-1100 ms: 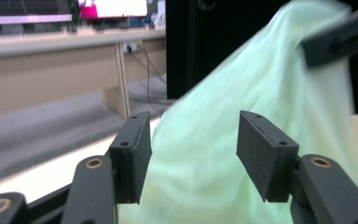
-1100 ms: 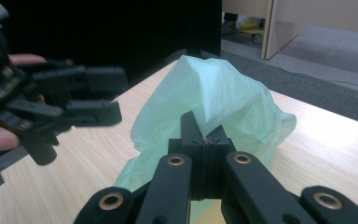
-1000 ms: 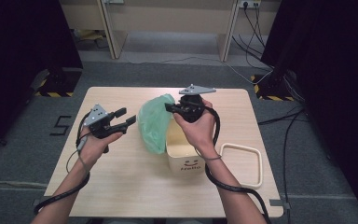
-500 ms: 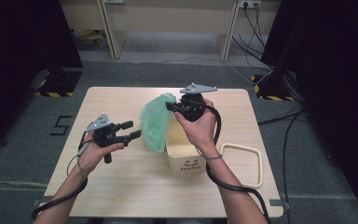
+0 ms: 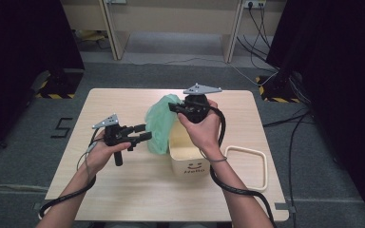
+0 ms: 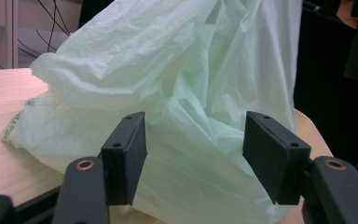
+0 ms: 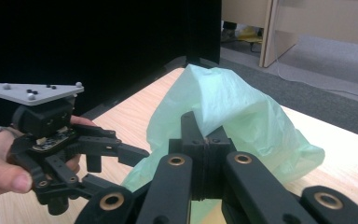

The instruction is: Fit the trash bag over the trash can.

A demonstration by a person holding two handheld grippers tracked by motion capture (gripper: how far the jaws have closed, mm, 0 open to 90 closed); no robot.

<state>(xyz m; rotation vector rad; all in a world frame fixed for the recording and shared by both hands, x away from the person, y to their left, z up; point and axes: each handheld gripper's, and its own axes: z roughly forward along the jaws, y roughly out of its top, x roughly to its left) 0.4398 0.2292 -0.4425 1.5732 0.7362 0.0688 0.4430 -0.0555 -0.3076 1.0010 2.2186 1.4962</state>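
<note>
Two grippers were worked at the wooden table (image 5: 123,190), and one thin green plastic bag (image 5: 160,124) was shared between them. Nearest the person, the left gripper (image 5: 143,133) was held low over the table with its jaws apart; these had just been closing a little, yet nothing was pressed by the pads; in the left gripper view the bag (image 6: 177,93) was seen just beyond the open jaws, its lower folds resting on the table. Beside it, the cream bin (image 5: 192,161) (a smiling face printed on its front) stood on the table, and a cream rectangular frame (image 5: 247,167) lay flat to its right. Above the bin, the right gripper (image 5: 173,107) was held with its jaws together, clamped on the bag's upper edge; in the right gripper view the film (image 7: 233,112) was seen rising from between the closed pads, with the left gripper (image 7: 121,161) farther off. The bag hung draped from that grip down the bin's left side.

The bag was judged very light, limp and crinkly, easily slipped or torn if pulled hard; it would collapse rather than keep a shape. A free edge of the mouth, opposite the pinched one, was judged the best place to be taken, so that the opening could be spread over the bin's rim.
</note>
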